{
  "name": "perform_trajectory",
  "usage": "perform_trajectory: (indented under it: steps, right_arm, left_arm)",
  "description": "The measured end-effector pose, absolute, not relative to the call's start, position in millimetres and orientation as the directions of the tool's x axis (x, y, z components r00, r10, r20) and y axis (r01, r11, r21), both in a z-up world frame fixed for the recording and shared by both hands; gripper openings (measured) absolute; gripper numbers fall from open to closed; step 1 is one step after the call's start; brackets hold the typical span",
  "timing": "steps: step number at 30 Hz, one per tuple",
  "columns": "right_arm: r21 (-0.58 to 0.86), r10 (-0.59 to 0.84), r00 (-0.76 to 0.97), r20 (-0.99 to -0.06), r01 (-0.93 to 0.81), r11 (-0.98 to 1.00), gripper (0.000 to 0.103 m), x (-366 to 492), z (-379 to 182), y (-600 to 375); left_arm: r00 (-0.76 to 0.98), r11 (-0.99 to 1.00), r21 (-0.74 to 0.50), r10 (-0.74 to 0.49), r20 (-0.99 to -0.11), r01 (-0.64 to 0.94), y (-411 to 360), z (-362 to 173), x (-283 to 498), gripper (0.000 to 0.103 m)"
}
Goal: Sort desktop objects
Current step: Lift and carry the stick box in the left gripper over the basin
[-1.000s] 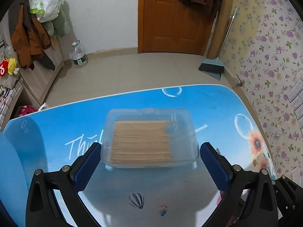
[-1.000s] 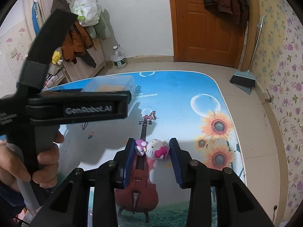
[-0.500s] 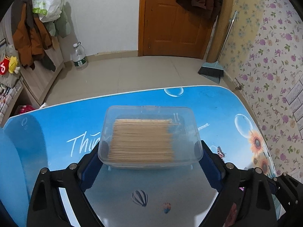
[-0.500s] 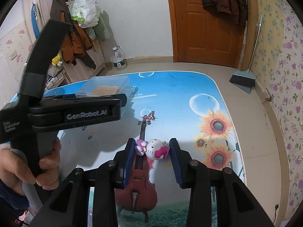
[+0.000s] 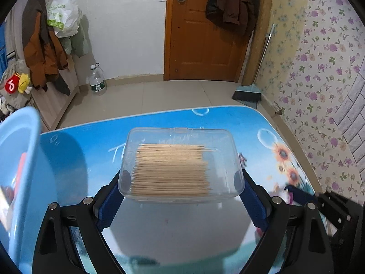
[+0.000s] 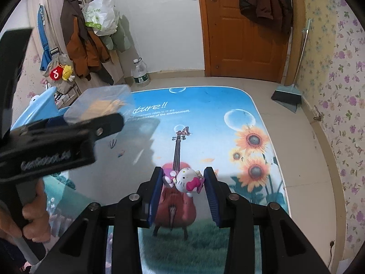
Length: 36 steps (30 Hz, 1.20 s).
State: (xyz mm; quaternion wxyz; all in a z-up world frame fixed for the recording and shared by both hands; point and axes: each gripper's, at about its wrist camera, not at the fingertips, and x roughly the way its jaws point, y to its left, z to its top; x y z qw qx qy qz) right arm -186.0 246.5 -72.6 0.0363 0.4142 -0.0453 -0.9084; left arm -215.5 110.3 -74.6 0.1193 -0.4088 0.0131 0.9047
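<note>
The left tongs (image 5: 181,196) stand wide, their blue pads clamped on the two ends of a clear plastic box of toothpicks (image 5: 180,166), which hangs lifted above the blue printed desk (image 5: 228,118). A light blue basin (image 5: 20,159) sits close at the left edge of that view. The right tongs (image 6: 182,193) are narrow, gripping a small Hello Kitty figure (image 6: 186,180) over the violin picture on the desk. A hand (image 6: 34,219) holds the left tool's handle.
</note>
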Motion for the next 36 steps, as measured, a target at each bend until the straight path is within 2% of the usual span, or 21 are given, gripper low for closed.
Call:
perform_trajectory:
  steps: [18, 36]
  right_arm:
    - [0.062, -0.064, -0.69, -0.721, 0.028, -0.998, 0.038, -126, -41, 202]
    - [0.018, -0.051, -0.733, -0.678, 0.052, -0.998, 0.038, -92, -6, 158]
  left_arm:
    - [-0.676, -0.974, -0.079, 0.205, -0.708, -0.212, 62, -54, -111, 0.093]
    - [-0.734, -0.976, -0.103, 0.214, -0.644, -0.194, 17, -21, -65, 0.093]
